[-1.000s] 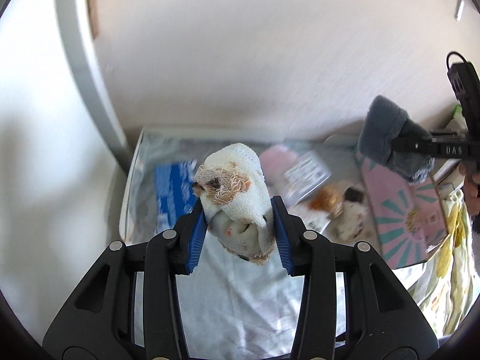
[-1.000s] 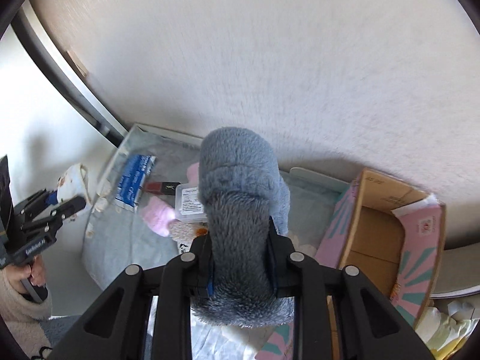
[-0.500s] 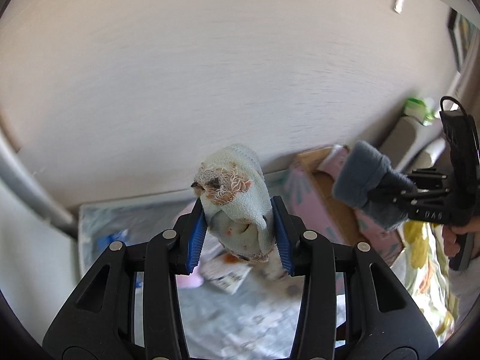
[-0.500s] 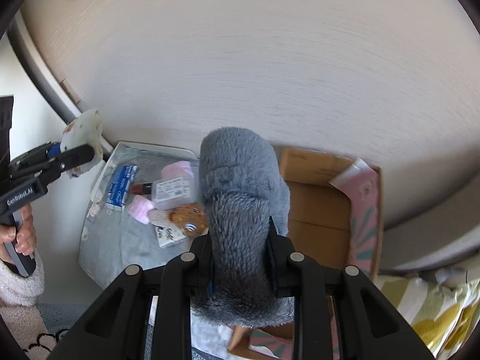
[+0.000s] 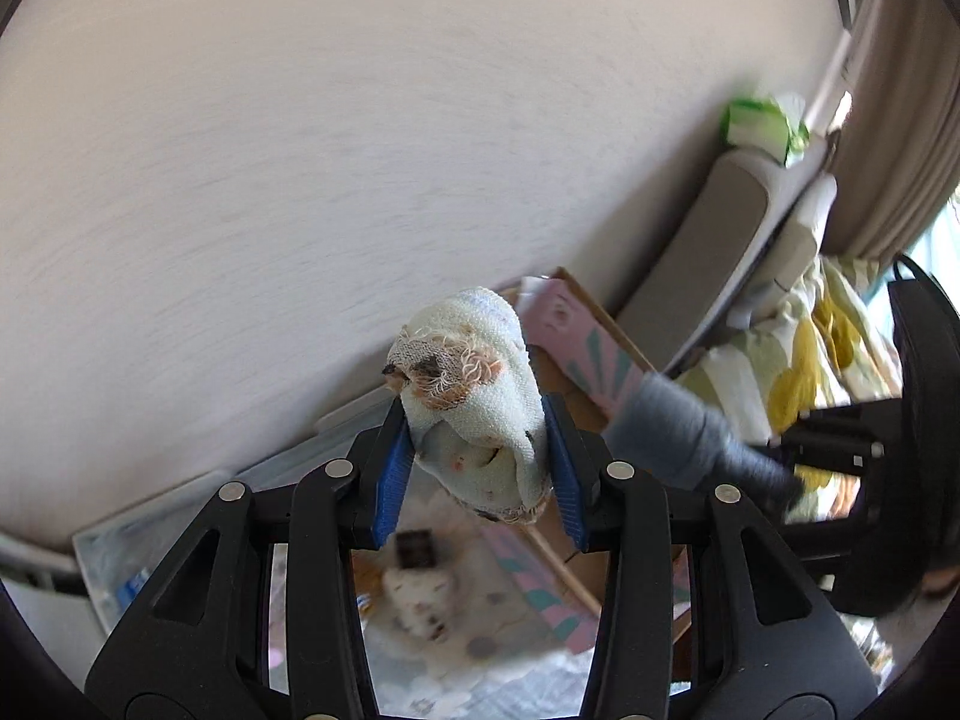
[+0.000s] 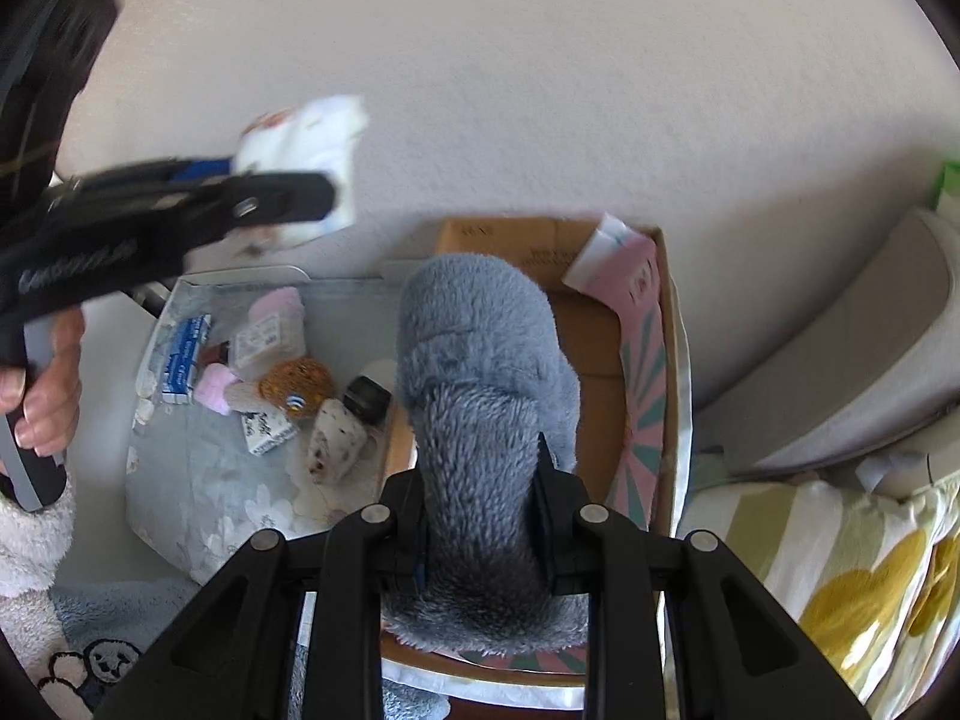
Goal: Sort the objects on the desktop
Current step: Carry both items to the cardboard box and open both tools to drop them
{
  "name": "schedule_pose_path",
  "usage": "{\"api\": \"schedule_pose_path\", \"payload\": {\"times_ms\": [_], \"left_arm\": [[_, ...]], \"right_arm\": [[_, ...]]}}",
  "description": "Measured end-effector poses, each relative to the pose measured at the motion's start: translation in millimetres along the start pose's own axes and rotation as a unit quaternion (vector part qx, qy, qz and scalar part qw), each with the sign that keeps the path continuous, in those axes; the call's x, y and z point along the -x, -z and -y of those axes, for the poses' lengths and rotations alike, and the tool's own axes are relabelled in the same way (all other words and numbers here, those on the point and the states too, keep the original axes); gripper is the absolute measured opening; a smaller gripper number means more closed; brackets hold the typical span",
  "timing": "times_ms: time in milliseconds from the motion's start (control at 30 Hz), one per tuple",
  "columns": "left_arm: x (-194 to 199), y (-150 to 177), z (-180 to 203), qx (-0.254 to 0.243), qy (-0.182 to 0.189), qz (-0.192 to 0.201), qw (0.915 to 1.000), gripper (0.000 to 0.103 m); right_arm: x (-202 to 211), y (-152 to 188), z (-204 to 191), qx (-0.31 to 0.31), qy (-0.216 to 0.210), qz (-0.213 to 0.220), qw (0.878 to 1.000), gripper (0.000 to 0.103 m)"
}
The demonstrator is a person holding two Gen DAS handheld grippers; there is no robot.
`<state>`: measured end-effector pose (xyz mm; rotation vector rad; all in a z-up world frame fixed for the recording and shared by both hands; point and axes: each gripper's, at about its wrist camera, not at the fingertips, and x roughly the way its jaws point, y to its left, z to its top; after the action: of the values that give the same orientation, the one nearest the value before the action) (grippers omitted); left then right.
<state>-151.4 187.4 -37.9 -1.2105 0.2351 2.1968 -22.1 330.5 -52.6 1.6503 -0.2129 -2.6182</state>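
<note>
Left tongs [image 5: 477, 468]: blue pads pinching a rolled white terry cloth with frayed orange-brown patches [image 5: 474, 396], held in the air in front of the pale wall [image 5: 300, 150]. The same cloth shows blurred in the right wrist view [image 6: 306, 144], up left, above the tray.

Right tongs [image 6: 483, 510]: pressed together on a fluffy grey plush slipper [image 6: 480, 372], squeezed at its narrow middle. The slipper hangs over the open brown cardboard box with pink sunburst-print flaps [image 6: 645, 324], its lower end over the box's near edge. In the left wrist view the grey slipper [image 5: 678, 432] sits to the right of the cloth, blurred.

Shallow tray lined with pale floral fabric [image 6: 198, 480] lies left of the box, touching it. In it: blue-and-white flat packet [image 6: 183, 360], pink soft piece [image 6: 213, 387], small clear labelled box [image 6: 264, 336], orange-brown fuzzy ball [image 6: 297, 384], white speckled rolled item [image 6: 336, 441], small black block [image 6: 367, 397].

A hand [image 6: 45, 384] with a fuzzy pale sleeve grips the left tool's handle. Striped yellow-and-green bedding [image 6: 840, 570] is right of the box.
</note>
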Motion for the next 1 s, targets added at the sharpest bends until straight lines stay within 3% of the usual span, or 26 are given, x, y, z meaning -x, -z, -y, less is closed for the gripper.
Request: {"api": "schedule_pose_path", "payload": {"times_ms": [200,533,1000], "left_arm": [[-61.4,-21.3,22.5,-0.01,0.004,-0.057,0.9983,0.038],[-140.6,-10.5,31.2,0.007,-0.007,-0.144,0.9895,0.038],[-155.7,-7.4,41.7,0.003,-0.017,-0.159,0.9872,0.038]], "right_arm": [[-17.0,21.7,14.9,-0.023,-0.003,-0.011,1.0,0.024],[-48.4,49.6,30.6,-0.033,-0.004,-0.051,0.998,0.024],[-58.4,45.1,26.8,-0.016,-0.003,-0.063,0.998,0.024]]}}
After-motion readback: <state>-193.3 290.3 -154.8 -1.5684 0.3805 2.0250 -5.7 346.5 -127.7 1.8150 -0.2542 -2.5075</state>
